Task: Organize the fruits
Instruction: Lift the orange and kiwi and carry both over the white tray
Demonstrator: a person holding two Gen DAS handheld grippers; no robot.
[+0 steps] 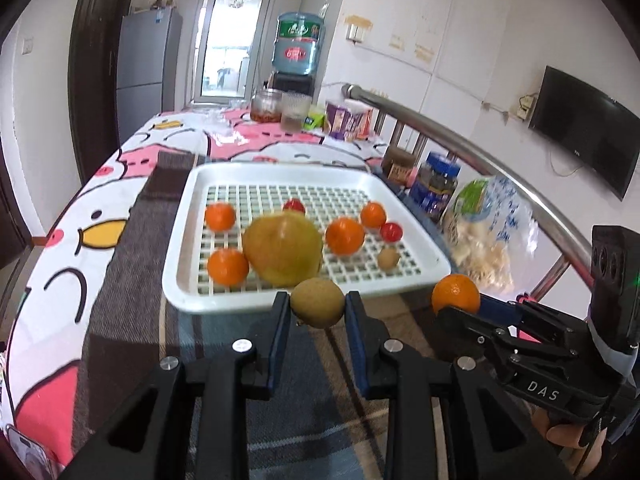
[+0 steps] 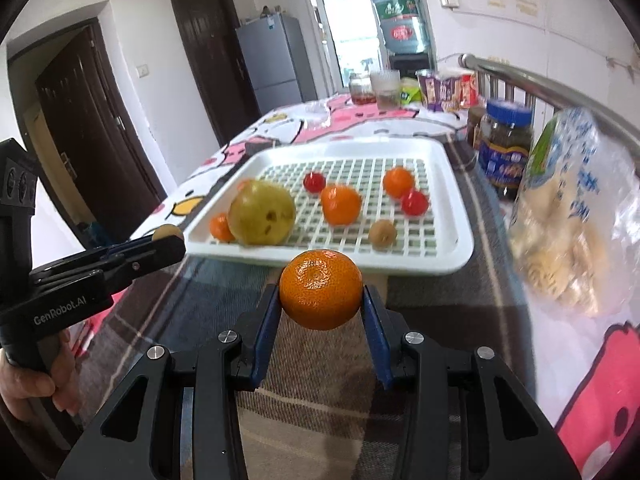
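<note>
1. The pear (image 2: pixel 262 213) hides most of a tangerine (image 2: pixel 221 227) behind it on the white tray (image 2: pixel 452 256).
2. Labels on the snack packets (image 1: pixel 347 120) beyond the white tray are too blurred to read.

White tray (image 1: pixel 304 174) with a white square-grid floor. Orange mandarin (image 2: pixel 320 294) between blue pads (image 2: pixel 264 330); brownish-green kiwi (image 1: pixel 317 302) likewise. Yellow-green pear (image 2: pixel 262 213) with brown spots; red cherry tomatoes (image 2: pixel 415 202). Black gripper (image 2: pixel 320 312) frames. Tablecloth (image 1: pixel 120 168) pink and white with a yellow-beaked cartoon print, overlaid by a grey-brown plaid cloth (image 2: pixel 320 420). Jar (image 2: pixel 505 152) with blue lid and label.
</note>
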